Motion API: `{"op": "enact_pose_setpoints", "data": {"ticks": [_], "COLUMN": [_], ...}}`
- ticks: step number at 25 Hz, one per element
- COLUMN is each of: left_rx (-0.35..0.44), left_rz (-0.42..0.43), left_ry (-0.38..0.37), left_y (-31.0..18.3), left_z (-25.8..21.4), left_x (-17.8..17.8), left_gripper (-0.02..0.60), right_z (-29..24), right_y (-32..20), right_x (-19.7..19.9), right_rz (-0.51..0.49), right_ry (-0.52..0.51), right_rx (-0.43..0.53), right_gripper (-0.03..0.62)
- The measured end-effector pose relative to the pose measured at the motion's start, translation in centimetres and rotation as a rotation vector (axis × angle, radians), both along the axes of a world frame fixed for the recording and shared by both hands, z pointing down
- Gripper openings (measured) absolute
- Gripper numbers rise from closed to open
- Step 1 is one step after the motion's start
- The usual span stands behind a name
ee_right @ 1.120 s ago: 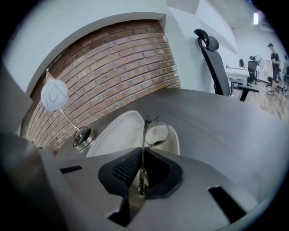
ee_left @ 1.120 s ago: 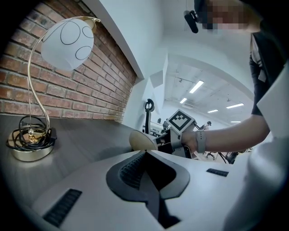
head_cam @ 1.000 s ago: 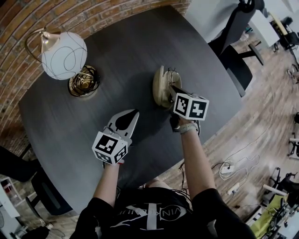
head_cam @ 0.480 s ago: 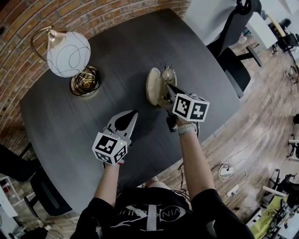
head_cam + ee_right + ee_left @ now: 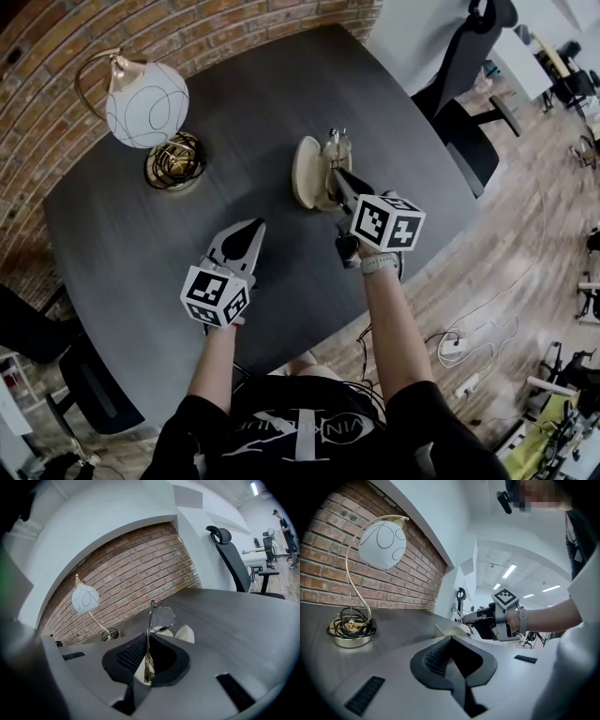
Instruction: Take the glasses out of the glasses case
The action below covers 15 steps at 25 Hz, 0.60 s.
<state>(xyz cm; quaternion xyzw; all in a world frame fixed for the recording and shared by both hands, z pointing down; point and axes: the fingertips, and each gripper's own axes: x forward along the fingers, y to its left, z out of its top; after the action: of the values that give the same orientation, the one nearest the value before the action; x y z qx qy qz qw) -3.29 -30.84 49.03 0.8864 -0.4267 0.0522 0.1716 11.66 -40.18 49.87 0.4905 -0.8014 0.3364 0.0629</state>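
Your right gripper (image 5: 147, 641): clamped on glasses (image 5: 162, 617), at open case (image 5: 305, 174) on worktop (image 5: 141, 253). Your left gripper (image 5: 450, 645): closed, empty.

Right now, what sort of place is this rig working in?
Probably an office or lab workspace: a dark table set against a brick wall, an office chair beside it, and a wood floor with more furniture beyond.
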Motion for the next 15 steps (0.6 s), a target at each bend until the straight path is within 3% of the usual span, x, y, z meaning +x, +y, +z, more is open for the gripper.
{"op": "enact_pose_setpoints", "data": {"ticks": [15], "left_rx": [0.038], "left_rz": [-0.055], "left_ry": [-0.019], "left_y": [2.8], "left_z": [-1.8], "left_x": [-1.8], "left_gripper": [0.015], "right_z": [-3.5], "right_y": [5.6], "right_x": [-1.0], "right_rz": [-0.079], "right_ry": [-0.031], "right_rx": [0.083], "right_gripper": [0.037]}}
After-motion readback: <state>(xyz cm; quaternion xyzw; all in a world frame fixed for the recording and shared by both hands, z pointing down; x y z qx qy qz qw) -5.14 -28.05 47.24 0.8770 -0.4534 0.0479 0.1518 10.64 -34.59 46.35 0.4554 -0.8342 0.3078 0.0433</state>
